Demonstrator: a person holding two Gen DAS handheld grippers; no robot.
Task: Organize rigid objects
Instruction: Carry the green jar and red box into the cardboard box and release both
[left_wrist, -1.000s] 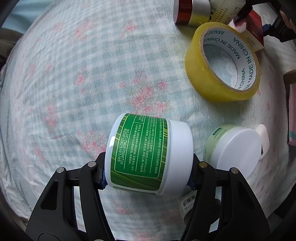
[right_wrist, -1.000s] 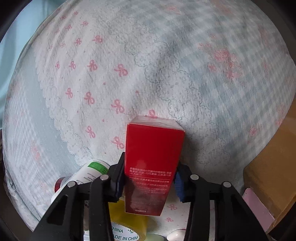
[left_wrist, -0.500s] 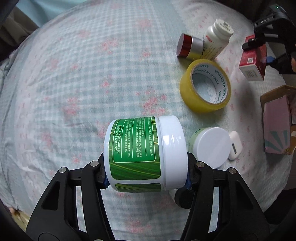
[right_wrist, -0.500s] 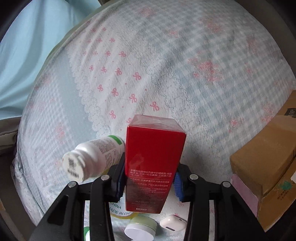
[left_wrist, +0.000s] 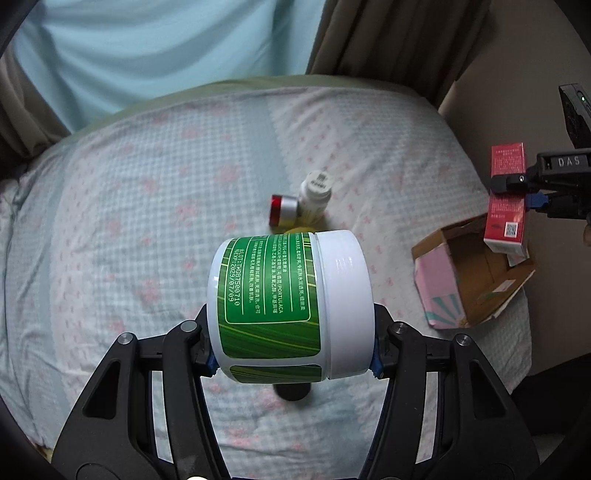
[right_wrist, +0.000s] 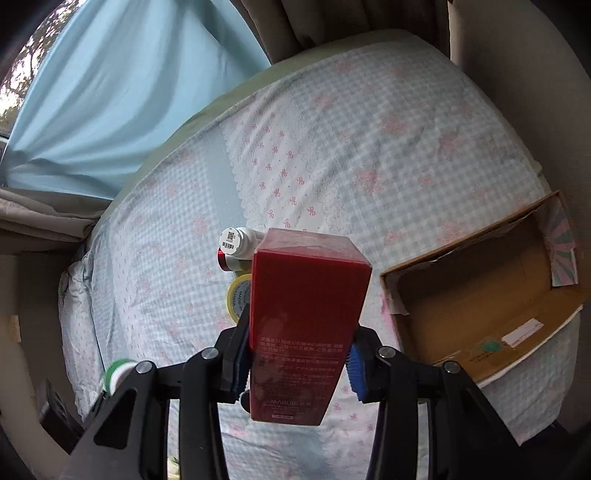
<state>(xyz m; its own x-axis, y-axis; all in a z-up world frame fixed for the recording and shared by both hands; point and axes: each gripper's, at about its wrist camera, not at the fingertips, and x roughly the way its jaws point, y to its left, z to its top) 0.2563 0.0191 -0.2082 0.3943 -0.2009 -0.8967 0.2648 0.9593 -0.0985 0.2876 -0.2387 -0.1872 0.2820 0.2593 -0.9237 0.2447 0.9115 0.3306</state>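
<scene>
While the left claw grips a white jar with a green label by its two ends, lid to the right, the jar hangs well above the bed, which is covered in a pale checked sheet with pink flowers. A wide stretch of bare sheet lies to the left and beyond the jar, running to the bed's far edge under a light blue curtain. Nearer the middle stand a white bottle and, touching it, a small can with a red end. Close to the bed's right edge sits an open cardboard box, its flaps up and its inside bare brown card.

From the left wrist view the right claw shows at the far right, above the box, clamped on a red carton held upright. The right wrist view shows that carton pinched between blue pads, with the claw shut tight on its lower half. Only this view shows a yellow tape roll just this side of the bottle, half hidden behind the carton, and the box's full empty floor with a label on one flap. A dark round thing lying under the jar appears only in the left view; what it is I cannot tell.
</scene>
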